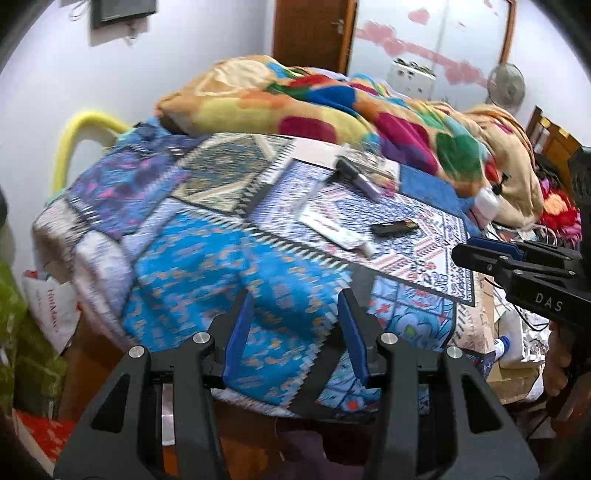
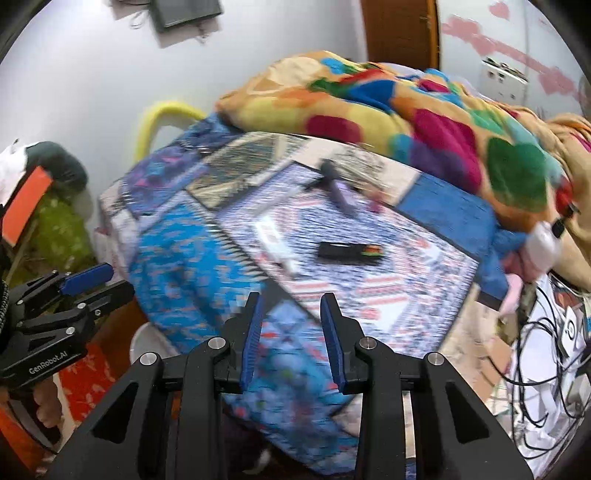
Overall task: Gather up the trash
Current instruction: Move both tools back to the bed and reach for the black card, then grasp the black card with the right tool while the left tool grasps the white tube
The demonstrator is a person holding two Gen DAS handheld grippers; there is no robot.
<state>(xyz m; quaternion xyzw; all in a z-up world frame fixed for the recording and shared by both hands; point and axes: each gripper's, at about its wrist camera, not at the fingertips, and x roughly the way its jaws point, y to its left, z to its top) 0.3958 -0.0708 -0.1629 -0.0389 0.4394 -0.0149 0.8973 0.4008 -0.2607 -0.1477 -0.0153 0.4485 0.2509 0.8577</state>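
Note:
Trash lies on a bed with a blue patchwork sheet [image 1: 207, 236]. A black wrapper [image 1: 394, 227] [image 2: 349, 252] lies flat near the middle. A white tube [image 1: 338, 230] [image 2: 275, 238] lies left of it. Farther back are a purple-and-black wrapper [image 1: 360, 177] [image 2: 341, 190] and crinkled clear plastic [image 1: 369, 158]. My left gripper [image 1: 297, 299] is open and empty, above the bed's near edge. My right gripper [image 2: 291, 297] is open and empty, short of the black wrapper; it also shows at the right of the left wrist view [image 1: 480, 254].
A bunched multicoloured blanket [image 1: 332, 103] [image 2: 424, 110] covers the back of the bed. Tangled cables and papers [image 2: 546, 350] lie at the right of the bed. A yellow chair frame [image 1: 77, 136], bags [image 1: 48, 306] and a wooden door [image 1: 310, 33] stand beyond.

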